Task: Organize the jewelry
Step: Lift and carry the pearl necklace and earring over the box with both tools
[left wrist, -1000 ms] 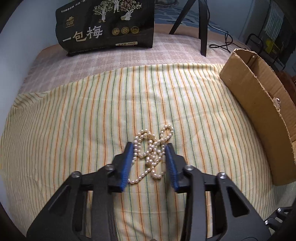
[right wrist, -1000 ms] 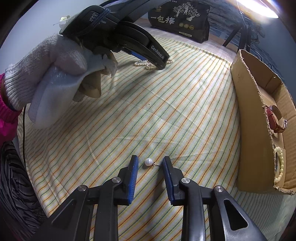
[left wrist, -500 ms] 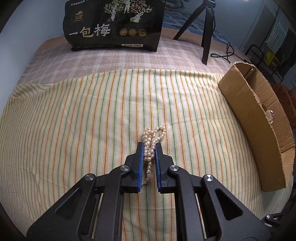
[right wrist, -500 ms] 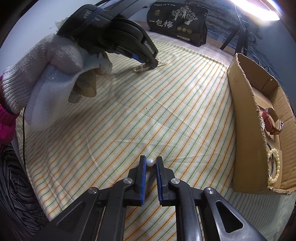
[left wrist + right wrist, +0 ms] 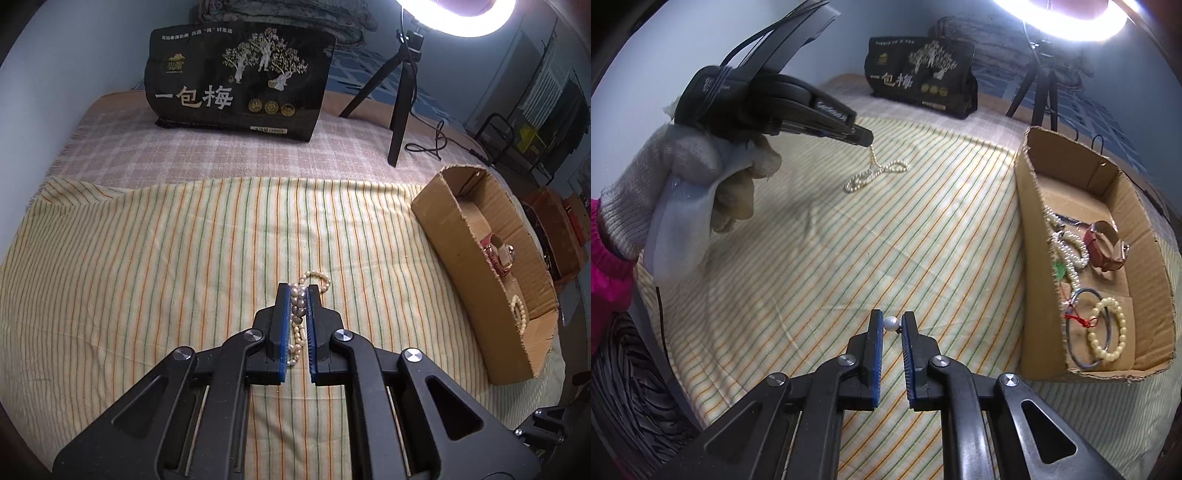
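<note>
A pearl necklace [image 5: 297, 308] is pinched between the blue pads of the left gripper [image 5: 298, 291]; several beads are pressed between the jaws, one loop shows beyond the tips and a short tail hangs behind them. In the right wrist view part of the strand is seen hanging from the tips of this gripper, while the rest lies looped on the striped cloth [image 5: 923, 229], so the necklace is judged only partly lifted. The grip on a bunched section, rather than on one bead, appears chosen so that the strand cannot slip through. The gripper is held by a gloved hand [image 5: 690, 192] above the middle of the bed. A single pearl earring [image 5: 891, 323] is pinched by the right gripper [image 5: 891, 325] at the very tips of its jaws, with a small dark post showing beside the right pad; the tip hold is probably what so small a thing allows, and it could be lost if the jaws were relaxed. This gripper is held nearer the front edge of the bed. Both grippers point steeply down at the cloth. Along the right edge of the bed lies an open cardboard box [image 5: 1030, 258], in which a red-strapped watch [image 5: 1106, 247], a cream bead bracelet [image 5: 1108, 328], a dark bangle [image 5: 1075, 354] and white pearl strands [image 5: 1067, 247] are already gathered. The box is judged the destination for both held pieces. At the far edge of the bed a black printed bag [image 5: 236, 81] stands upright, with a tripod [image 5: 400, 92] just beside it.
</note>
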{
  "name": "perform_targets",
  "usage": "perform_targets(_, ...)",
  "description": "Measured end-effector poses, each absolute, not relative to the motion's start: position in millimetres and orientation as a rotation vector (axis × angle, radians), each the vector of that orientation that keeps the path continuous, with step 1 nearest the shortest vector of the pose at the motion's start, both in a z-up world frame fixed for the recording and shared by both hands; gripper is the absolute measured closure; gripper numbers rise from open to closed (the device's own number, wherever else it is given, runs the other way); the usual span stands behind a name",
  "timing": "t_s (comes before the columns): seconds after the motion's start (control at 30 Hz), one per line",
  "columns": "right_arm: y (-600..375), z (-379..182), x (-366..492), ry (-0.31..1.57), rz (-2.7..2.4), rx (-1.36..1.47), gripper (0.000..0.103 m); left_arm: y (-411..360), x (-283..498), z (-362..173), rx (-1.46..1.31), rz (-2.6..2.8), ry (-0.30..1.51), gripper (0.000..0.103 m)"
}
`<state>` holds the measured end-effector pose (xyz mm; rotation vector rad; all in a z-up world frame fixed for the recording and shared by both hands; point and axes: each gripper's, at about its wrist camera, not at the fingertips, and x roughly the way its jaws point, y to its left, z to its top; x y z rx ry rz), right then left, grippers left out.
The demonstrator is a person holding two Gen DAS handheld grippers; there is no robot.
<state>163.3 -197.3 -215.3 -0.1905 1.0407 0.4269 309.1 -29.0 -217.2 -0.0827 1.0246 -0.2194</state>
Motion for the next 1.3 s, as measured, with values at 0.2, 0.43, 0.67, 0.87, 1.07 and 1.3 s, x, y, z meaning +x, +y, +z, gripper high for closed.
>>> perform_targets(0.2, -198.7, -206.9, 160.2, 1.023, 0.425, -0.181, 0.095, -21.5, 306.2, -207.6, -0.102, -0.223, 1.005, 0.097)
perform_targets(0.43, -198.7, -195.5, 157.1, 0.997, 0.427, -0.180, 0.095, -16.4, 303.7, -188.1, -0.154, -0.238, 0.956, 0.097)
perform_targets(0.67, -207.2, -180.0, 161.4, 0.963, 0.417, -0.152, 0.095, -15.6, 297.2, -149.6, -0.208, -0.287, 0.878, 0.097)
perform_targets(0.87, -217.1, -160.3, 164.5, 0.924, 0.407, -0.126, 0.095, -19.7, 289.8, -125.3, -0.224, -0.319, 0.832, 0.098)
perform_targets(1.07, -234.7, -141.3, 170.9, 0.887, 0.381, -0.096, 0.095, -28.7, 284.0, -103.8, -0.229, -0.353, 0.799, 0.098)
perform_targets(1.3, -262.9, -126.0, 178.6, 0.853, 0.325, -0.057, 0.095, -46.9, 286.5, -74.5, -0.220, -0.397, 0.757, 0.098)
